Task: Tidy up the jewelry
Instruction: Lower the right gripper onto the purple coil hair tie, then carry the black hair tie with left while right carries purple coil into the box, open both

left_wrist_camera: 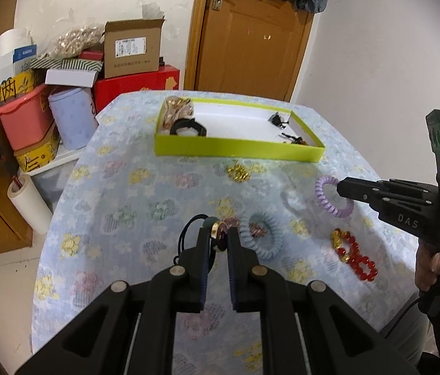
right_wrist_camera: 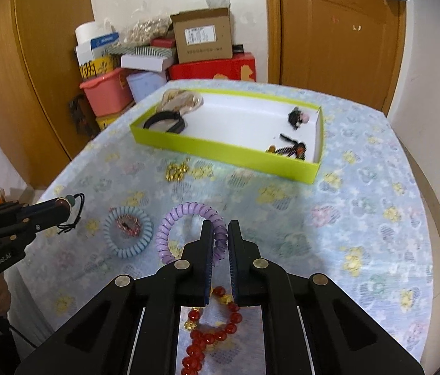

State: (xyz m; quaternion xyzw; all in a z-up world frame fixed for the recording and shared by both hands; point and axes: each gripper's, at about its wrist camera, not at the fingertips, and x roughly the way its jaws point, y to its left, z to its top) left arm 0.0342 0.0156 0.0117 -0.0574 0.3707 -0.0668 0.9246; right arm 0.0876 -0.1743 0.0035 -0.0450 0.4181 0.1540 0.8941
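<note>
My left gripper [left_wrist_camera: 220, 234] is shut on a gold-rimmed round pendant [left_wrist_camera: 216, 229] with a black cord, held just above the flowered tablecloth; the right wrist view shows this gripper [right_wrist_camera: 66, 207] at the left. My right gripper [right_wrist_camera: 220, 228] is shut on a purple spiral hair tie [right_wrist_camera: 185, 211], whose coil runs between its pads. From the left wrist view, that gripper [left_wrist_camera: 341, 187] reaches in from the right onto the tie [left_wrist_camera: 324, 184]. A lime-green box [left_wrist_camera: 238, 150] [right_wrist_camera: 220, 153] at the table's far side holds a black bangle, beige pieces and dark clips.
On the cloth lie a light blue spiral tie [left_wrist_camera: 262, 234] [right_wrist_camera: 127, 231] around a small sparkly piece, a red bead bracelet [left_wrist_camera: 354, 256] [right_wrist_camera: 210, 328] and a gold chain piece [left_wrist_camera: 238, 172] [right_wrist_camera: 177, 170]. Stacked boxes and a pink tub [left_wrist_camera: 24, 118] stand beyond the table's left edge.
</note>
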